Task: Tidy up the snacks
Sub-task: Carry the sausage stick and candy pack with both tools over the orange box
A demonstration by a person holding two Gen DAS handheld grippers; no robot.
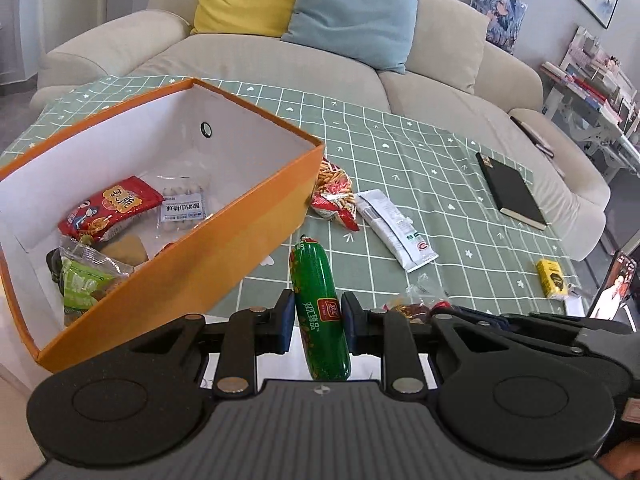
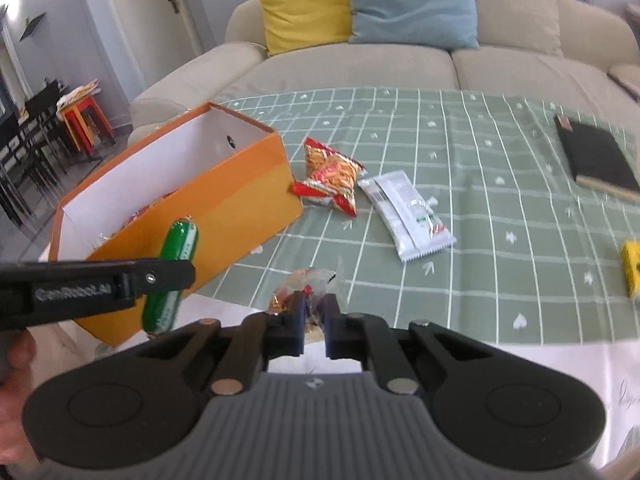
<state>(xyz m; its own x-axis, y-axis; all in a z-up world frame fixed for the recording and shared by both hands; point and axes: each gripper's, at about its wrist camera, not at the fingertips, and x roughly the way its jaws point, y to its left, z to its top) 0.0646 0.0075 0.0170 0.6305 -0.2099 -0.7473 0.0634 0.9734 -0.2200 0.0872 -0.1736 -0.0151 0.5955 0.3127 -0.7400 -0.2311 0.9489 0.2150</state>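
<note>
My left gripper (image 1: 319, 310) is shut on a green sausage stick (image 1: 318, 308), held lengthwise just right of the orange box (image 1: 224, 240). The same green sausage stick (image 2: 172, 272) shows in the right wrist view, clamped by the left gripper (image 2: 170, 274) in front of the orange box (image 2: 224, 204). My right gripper (image 2: 314, 310) is shut on a clear-wrapped candy packet (image 2: 308, 286) at the table's near edge. Inside the box lie a red snack bag (image 1: 108, 208), a clear packet (image 1: 182, 204) and a green packet (image 1: 84, 280).
On the green checked tablecloth (image 1: 440, 168) lie a red chip bag (image 2: 330, 176), a white wrapper (image 2: 406, 214), a black notebook (image 1: 512, 188) and a yellow pack (image 1: 554, 280). A beige sofa (image 1: 440, 80) with cushions runs behind the table.
</note>
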